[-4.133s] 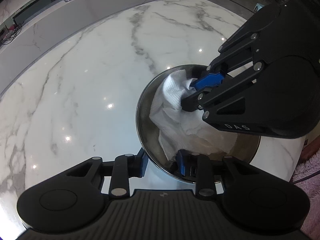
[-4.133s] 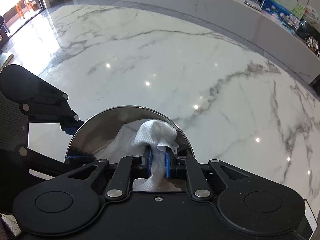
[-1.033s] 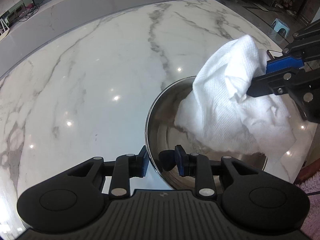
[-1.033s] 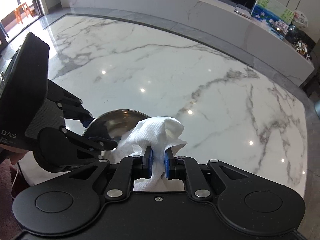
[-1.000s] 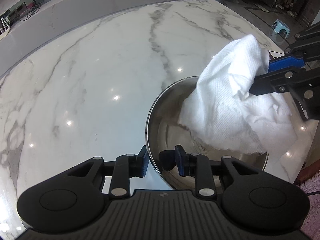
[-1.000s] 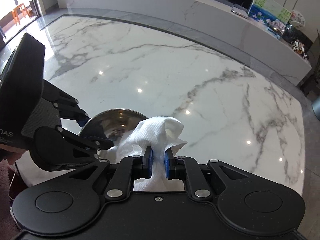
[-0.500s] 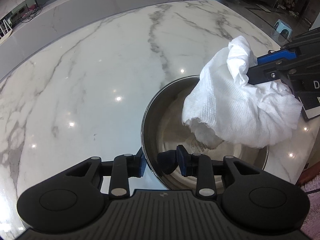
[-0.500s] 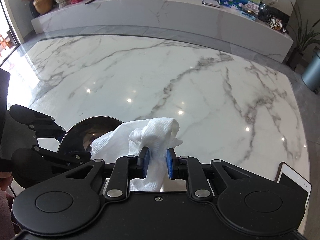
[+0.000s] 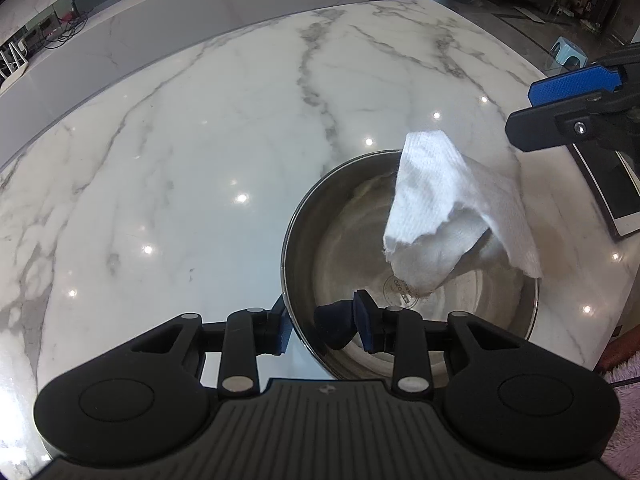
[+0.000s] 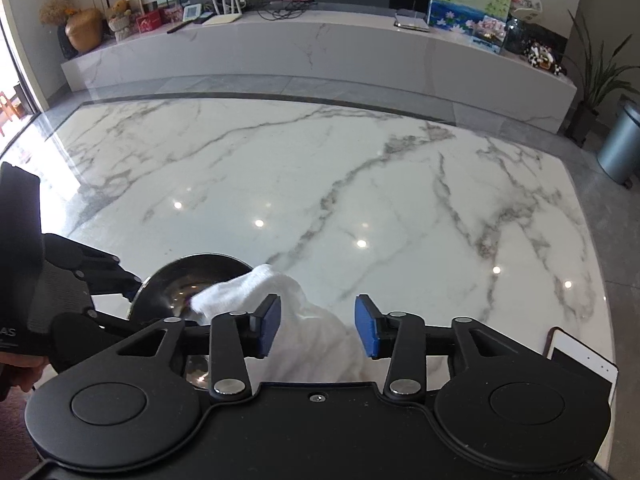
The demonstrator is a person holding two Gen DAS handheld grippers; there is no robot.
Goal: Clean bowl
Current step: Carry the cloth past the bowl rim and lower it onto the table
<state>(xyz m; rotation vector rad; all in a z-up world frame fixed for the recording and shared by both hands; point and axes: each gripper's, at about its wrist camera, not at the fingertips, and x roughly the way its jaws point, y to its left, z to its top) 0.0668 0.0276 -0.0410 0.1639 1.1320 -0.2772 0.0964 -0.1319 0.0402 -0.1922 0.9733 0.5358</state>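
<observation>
Steel bowl (image 9: 340, 248) sits on the marble counter (image 9: 180, 160), its near rim pinched by the left hand-held gripper (image 9: 322, 326). Just beyond, a white paper towel (image 9: 440, 208) drapes over the far rim, let go as the right hand-held gripper (image 10: 316, 326) spreads open above it; wiping looks finished, with only the towel left to clear

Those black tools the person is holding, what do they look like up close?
Both are alike. The left gripper and the right gripper are matte black plastic, each with two round discs at the base, linkage bars joined by silver rivets, and jaws faced with textured blue pads. The left one has a ribbed panel in the middle. Pale lettering ending in "AS" marks its side.
</observation>
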